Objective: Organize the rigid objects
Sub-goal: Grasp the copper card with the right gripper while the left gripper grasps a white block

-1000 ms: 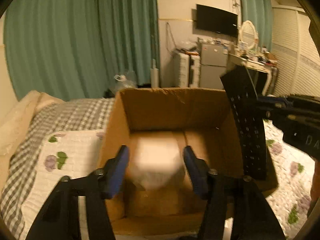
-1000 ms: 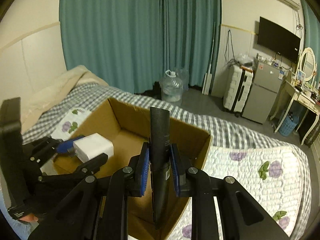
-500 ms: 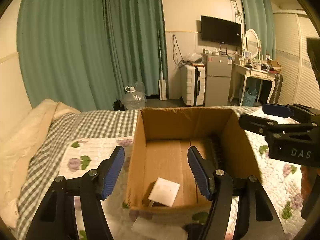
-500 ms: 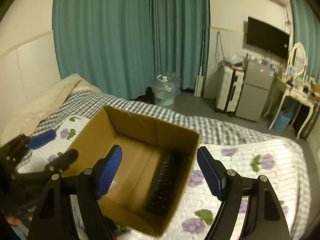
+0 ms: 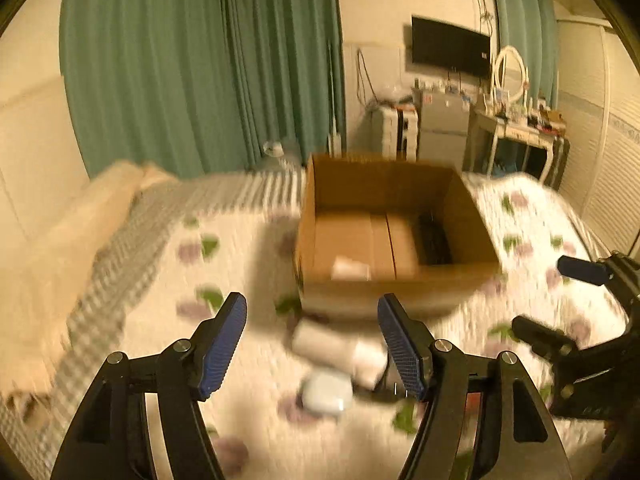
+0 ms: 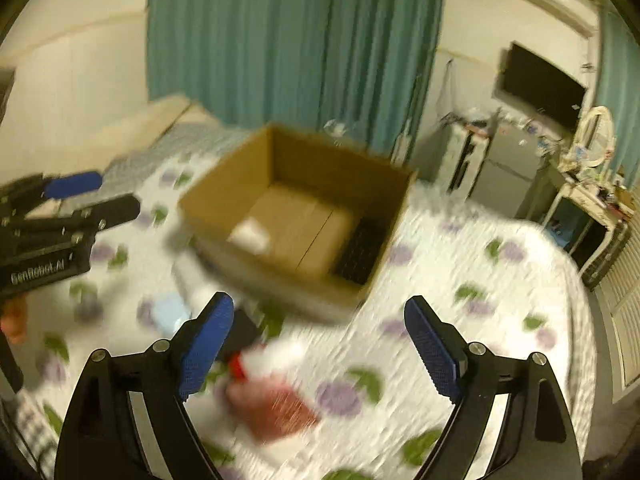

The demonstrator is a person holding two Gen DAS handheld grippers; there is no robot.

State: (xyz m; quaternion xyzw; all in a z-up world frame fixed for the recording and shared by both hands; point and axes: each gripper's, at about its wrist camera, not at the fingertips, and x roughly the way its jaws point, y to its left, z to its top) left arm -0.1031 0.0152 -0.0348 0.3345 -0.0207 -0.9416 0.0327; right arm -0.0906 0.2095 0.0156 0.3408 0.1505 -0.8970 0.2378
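An open cardboard box (image 5: 400,284) (image 6: 224,208) stands on the flowered bedspread. Inside lie a white block (image 5: 351,269) (image 6: 250,234) and a black remote (image 5: 434,240) (image 6: 360,250). My left gripper (image 5: 312,344) is open and empty, above blurred white items (image 5: 326,394) in front of the box. My right gripper (image 6: 320,340) is open and empty, above a red and white item (image 6: 272,392) and a pale blue item (image 6: 170,312). Each gripper shows in the other's view, the right one (image 5: 560,300) and the left one (image 6: 92,196).
The bed (image 5: 224,264) has a checked blanket and pillow (image 5: 80,216) on the left. Green curtains (image 5: 208,64) hang behind. A fridge, suitcase and dressing table (image 5: 512,128) stand by the far wall under a television (image 5: 450,46).
Both grippers let go of the white block and the remote into the box, then pulled back and dropped toward the loose items in front of it. Both views are motion-blurred now.
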